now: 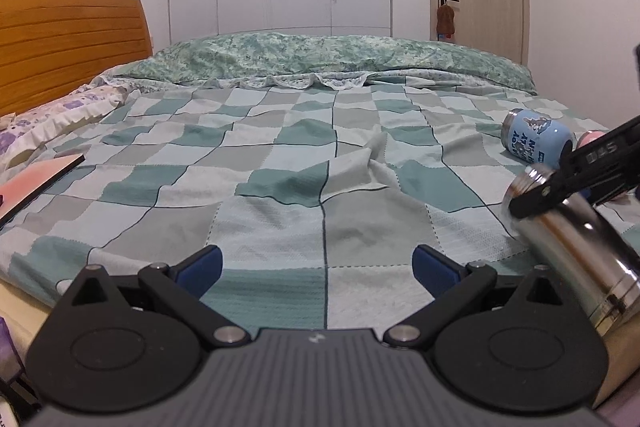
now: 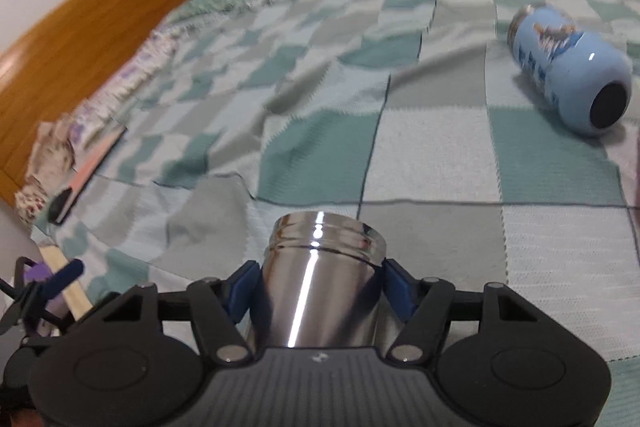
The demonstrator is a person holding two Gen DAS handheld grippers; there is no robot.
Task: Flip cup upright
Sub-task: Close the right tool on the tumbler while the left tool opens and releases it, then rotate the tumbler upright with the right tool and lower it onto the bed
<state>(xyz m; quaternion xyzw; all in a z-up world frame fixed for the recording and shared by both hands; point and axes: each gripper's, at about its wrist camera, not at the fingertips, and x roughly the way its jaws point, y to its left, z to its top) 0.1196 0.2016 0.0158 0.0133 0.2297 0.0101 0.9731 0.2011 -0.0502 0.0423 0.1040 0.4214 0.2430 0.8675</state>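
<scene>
Between the blue pads of the right gripper [image 2: 320,291] a polished stainless-steel cup [image 2: 320,283] is pinched across its body, just below the threaded rim, and is held above the green-and-grey checked bedspread [image 2: 432,163]. From the left wrist view the same cup [image 1: 576,247] is seen tilted, rim end up and away, clear of the fabric. A rigid, thin-walled shell is judged here: light, hard and very slippery, so a grip on the straight wall below the threads is favoured over the rim, where the pads could slide off. The right wrist view is blurred, so contact detail is not clear.

The left gripper [image 1: 318,267] is spread wide with nothing between its fingers, low over the near edge of the bed.

Room is judged generous: wide open bedspread lies ahead, though it is soft and wrinkled, so an upright cup could topple. A light-blue printed cylindrical bottle [image 2: 568,67] lies on its side well off to the right, and a pink flat board [image 1: 36,187] is seen far left. The near bed edge is close and is best avoided.
</scene>
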